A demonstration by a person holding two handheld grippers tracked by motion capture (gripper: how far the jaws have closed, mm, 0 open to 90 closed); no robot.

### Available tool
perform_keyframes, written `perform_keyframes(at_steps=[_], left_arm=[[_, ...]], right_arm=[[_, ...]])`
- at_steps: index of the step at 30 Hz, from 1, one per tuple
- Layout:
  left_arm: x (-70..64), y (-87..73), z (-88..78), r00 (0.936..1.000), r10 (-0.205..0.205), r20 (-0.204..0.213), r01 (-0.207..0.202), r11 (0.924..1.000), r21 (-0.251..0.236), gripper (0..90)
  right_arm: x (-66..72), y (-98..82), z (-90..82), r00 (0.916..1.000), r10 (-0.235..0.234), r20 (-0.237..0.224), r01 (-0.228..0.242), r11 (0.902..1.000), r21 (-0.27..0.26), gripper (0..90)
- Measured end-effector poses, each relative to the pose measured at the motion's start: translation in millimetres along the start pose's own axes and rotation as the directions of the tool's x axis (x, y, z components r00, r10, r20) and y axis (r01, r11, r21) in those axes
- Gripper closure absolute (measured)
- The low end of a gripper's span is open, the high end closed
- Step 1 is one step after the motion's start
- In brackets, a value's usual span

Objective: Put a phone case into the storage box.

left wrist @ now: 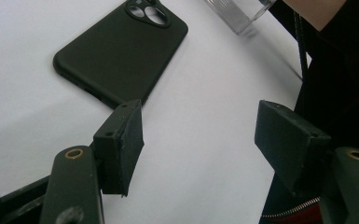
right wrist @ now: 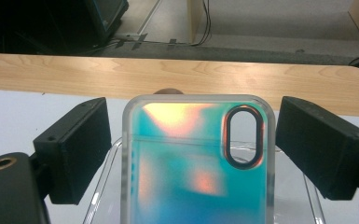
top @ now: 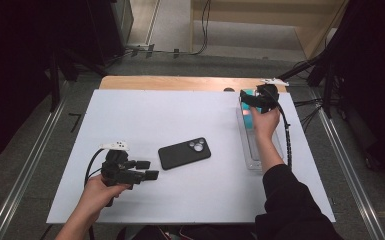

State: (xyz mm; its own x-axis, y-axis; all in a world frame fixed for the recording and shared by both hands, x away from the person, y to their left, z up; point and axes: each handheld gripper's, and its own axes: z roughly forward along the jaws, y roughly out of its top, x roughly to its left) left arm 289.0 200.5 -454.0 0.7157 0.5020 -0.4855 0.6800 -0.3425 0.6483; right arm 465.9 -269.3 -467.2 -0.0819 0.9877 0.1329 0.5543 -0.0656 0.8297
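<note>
- White sheet [top: 180,115] covers my table; bare wood [right wrist: 121,74] edges its far side, grey floor beyond.
- Teal case [right wrist: 196,158] stands in the clear tray [top: 252,160] at the table's far right, long axis up, camera cutout topmost.
- My right claw [right wrist: 193,149] flanks it, pads apart from its sides.
- My left claw [left wrist: 198,140] gapes empty near the black phone [left wrist: 121,51].
</note>
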Motion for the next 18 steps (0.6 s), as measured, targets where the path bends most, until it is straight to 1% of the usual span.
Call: perform_keyframes(at_steps=[2,6,8,12,15,16,18], left_arm=[[0.1,0.0,0.0,1.0,0.0,0.0,0.0,1.0,0.0,32.7],[1.0,0.1,0.5,1.0,-0.008,0.0,0.008,1.0,-0.001,32.7],[1.6,0.4,0.7,1.0,-0.009,-0.002,0.009,1.0,0.003,32.7],[1.4,1.1,2.0,0.9999,-0.01,-0.007,0.01,0.9999,0.007,32.7],[0.8,2.1,2.3,1.0,-0.006,-0.006,0.006,1.0,0.006,32.7],[0.8,2.4,2.1,1.0,-0.006,-0.006,0.006,1.0,0.007,32.7],[1.3,3.4,2.1,0.9999,-0.01,-0.003,0.01,0.9999,0.0,32.6]], right_arm=[[-0.4,0.5,-1.0,1.0,-0.003,0.0,0.003,1.0,0.001,9.0],[-0.6,3.1,-6.2,0.9998,0.012,-0.016,-0.012,0.9999,0.007,8.4],[-0.2,4.5,-10.2,0.9996,0.009,-0.026,-0.009,0.9997,0.024,8.4],[0.9,6.4,-20.3,0.9989,0.017,-0.043,-0.014,0.9969,0.078,8.4],[-0.4,7.7,-30.9,0.997,0.031,-0.071,-0.025,0.9963,0.082,8.4],[-1.1,8.0,-35.2,0.9949,0.038,-0.094,-0.029,0.9956,0.089,8.4],[-0.5,8.2,-40.9,0.9921,0.046,-0.117,-0.034,0.9939,0.105,8.5]])
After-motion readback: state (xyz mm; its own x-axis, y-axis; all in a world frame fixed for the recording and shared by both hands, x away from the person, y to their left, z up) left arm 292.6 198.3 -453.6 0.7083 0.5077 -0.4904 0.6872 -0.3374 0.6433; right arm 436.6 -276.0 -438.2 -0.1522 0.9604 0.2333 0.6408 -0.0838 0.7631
